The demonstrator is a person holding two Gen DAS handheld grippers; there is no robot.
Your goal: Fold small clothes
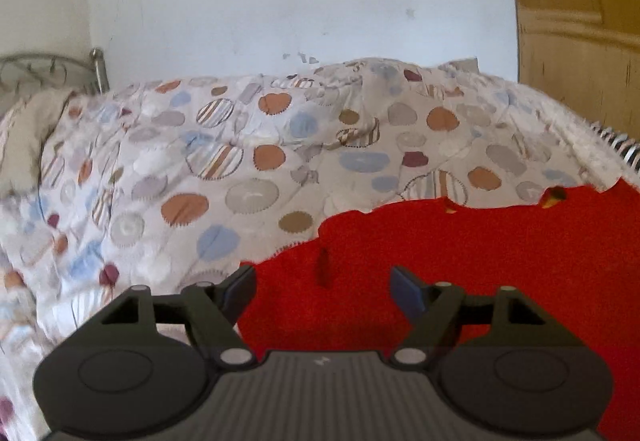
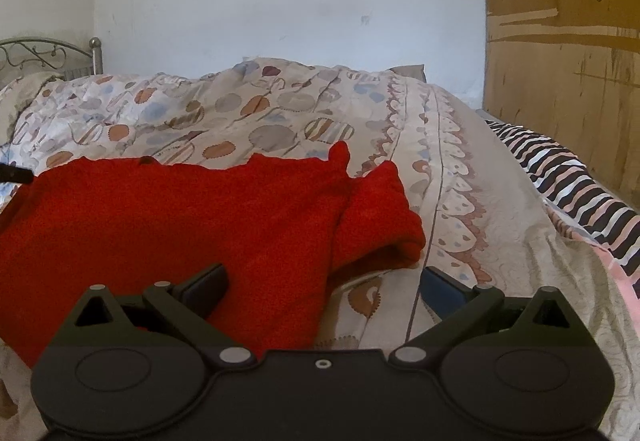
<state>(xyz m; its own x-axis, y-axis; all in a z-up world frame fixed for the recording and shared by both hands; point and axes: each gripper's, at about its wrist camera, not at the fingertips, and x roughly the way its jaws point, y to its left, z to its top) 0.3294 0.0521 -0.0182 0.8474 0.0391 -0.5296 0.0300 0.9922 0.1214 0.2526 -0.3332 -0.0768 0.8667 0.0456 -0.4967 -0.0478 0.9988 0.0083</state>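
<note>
While the red garment (image 1: 460,261) lies spread flat on the patterned bedspread (image 1: 180,161), the left gripper (image 1: 322,291) hovers released over its left near edge, cloth running ahead and to its right. Across to the right, the right gripper (image 2: 322,287) gapes empty astride the garment's right edge, the sleeve (image 2: 380,217) just ahead. Its long axis looks side to side, each gripper nearest its own edge
</note>
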